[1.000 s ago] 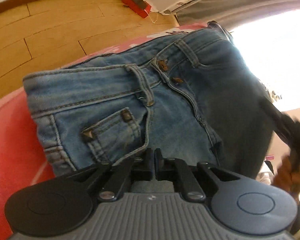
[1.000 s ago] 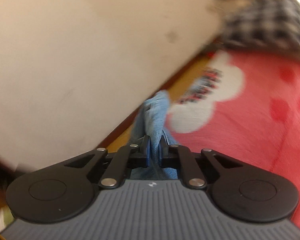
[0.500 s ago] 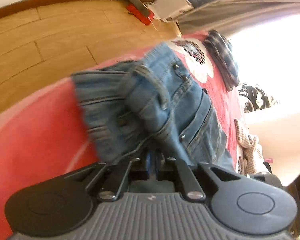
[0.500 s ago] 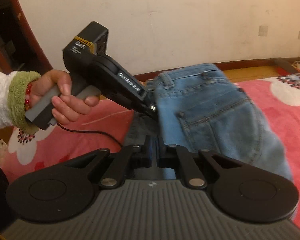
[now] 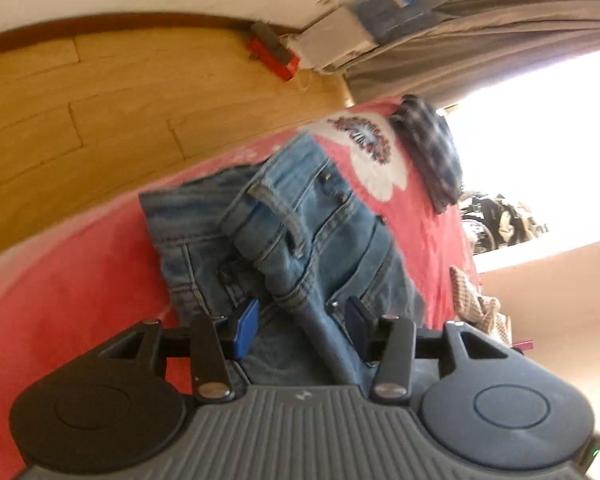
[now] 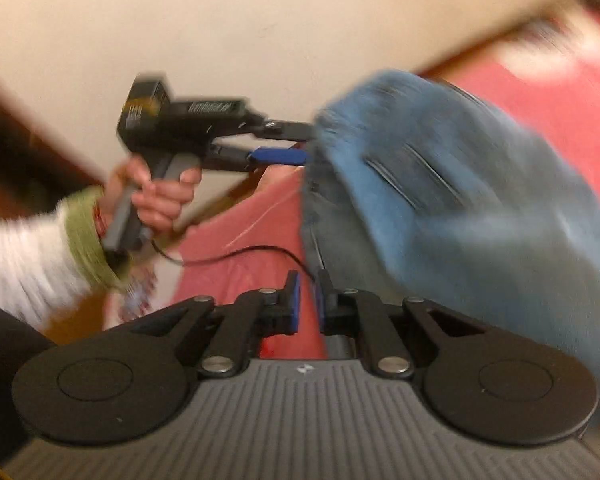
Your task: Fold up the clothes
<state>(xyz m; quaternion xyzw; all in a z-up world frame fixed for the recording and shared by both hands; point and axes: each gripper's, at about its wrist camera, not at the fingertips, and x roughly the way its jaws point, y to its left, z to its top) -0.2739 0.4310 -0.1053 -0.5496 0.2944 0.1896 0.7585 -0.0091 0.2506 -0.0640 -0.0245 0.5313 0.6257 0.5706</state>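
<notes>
Both grippers, left [image 5: 302,330] and right [image 6: 307,306], just opened, releasing one jeans [image 5: 300,232]

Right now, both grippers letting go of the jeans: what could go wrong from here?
1. The left gripper has just been opening, but a denim fold of the jeans lies between its pads; withdrawing may drag it.
2. The right gripper has also just been opening, nothing between its pads; the bunched jeans may slump open.

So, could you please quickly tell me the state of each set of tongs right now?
Left tongs: open, just been opening; jeans between the pads, not pinched.
Right tongs: slightly open, just been opening; holding nothing.
</notes>
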